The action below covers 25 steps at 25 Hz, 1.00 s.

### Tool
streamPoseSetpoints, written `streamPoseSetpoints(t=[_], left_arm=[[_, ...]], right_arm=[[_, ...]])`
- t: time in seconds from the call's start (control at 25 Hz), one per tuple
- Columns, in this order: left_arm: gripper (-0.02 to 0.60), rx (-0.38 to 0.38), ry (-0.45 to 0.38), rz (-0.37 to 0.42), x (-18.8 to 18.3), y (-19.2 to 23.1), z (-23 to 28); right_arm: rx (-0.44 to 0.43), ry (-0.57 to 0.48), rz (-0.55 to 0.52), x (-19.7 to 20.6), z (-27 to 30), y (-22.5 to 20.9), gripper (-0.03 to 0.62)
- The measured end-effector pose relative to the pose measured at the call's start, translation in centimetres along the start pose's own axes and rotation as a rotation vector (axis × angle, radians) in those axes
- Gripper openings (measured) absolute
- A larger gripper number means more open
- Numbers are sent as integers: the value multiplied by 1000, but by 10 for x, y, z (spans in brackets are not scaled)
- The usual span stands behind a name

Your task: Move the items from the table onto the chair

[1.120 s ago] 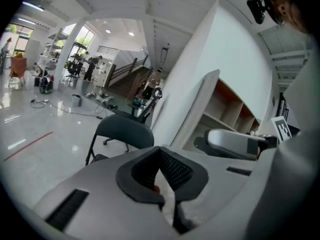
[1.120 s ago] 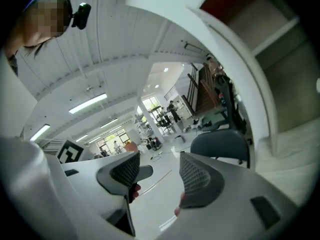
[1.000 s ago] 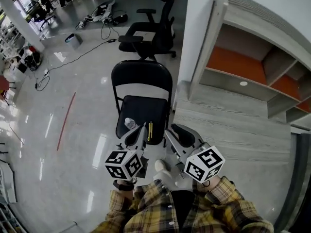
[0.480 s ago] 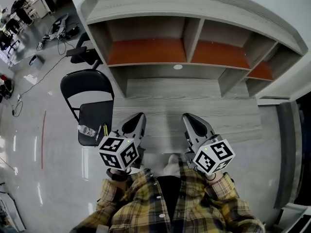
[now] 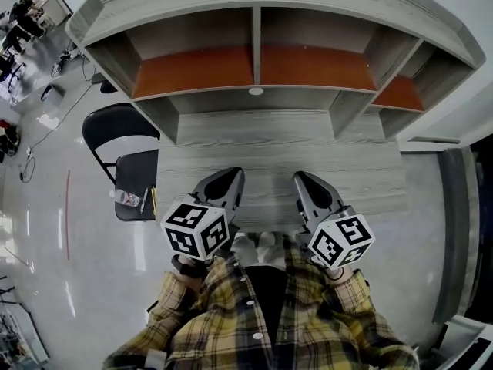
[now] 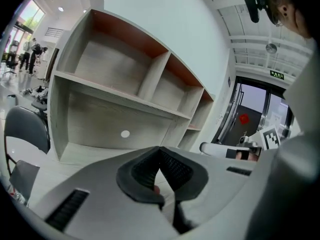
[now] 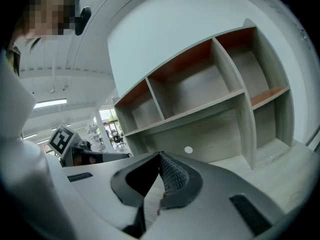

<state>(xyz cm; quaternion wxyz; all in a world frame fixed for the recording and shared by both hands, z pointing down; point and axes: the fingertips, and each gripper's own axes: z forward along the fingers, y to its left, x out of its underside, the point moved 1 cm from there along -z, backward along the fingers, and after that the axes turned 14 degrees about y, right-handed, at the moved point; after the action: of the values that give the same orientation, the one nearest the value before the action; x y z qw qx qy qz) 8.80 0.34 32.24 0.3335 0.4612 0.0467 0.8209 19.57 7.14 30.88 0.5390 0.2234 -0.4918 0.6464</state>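
Your left gripper [image 5: 224, 182] and right gripper [image 5: 306, 183] are both clenched empty over the near desk [image 5: 285, 141] edge. The water bottle [image 5: 127, 198] sits on the folding chair [image 5: 135, 174] at left.

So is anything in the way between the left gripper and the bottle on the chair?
Nothing visible is. The left gripper, shut and empty, hovers over the table; the bottle lies on the chair just past the table's left edge, with only bare tabletop between.

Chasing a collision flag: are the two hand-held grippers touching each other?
Apart. The head view shows a strip of table between the left hand-held gripper and the right hand-held gripper, both shut.
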Motion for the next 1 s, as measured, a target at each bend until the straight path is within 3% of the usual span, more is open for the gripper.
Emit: streamPoseSetpoints(t=[0.28, 0.48, 0.76, 1.0], left_arm=[[3, 14, 40, 47, -12, -2, 12], [5, 21, 13, 97, -25, 0, 16], [3, 10, 63, 54, -14, 10, 20], [5, 27, 96, 97, -11, 12, 20]], right_arm=[[-8, 12, 10, 2, 7, 4, 17], [-10, 11, 2, -2, 15, 7, 17], [-8, 28, 3, 4, 18, 11, 17], [-11, 33, 1, 4, 20, 13, 17]])
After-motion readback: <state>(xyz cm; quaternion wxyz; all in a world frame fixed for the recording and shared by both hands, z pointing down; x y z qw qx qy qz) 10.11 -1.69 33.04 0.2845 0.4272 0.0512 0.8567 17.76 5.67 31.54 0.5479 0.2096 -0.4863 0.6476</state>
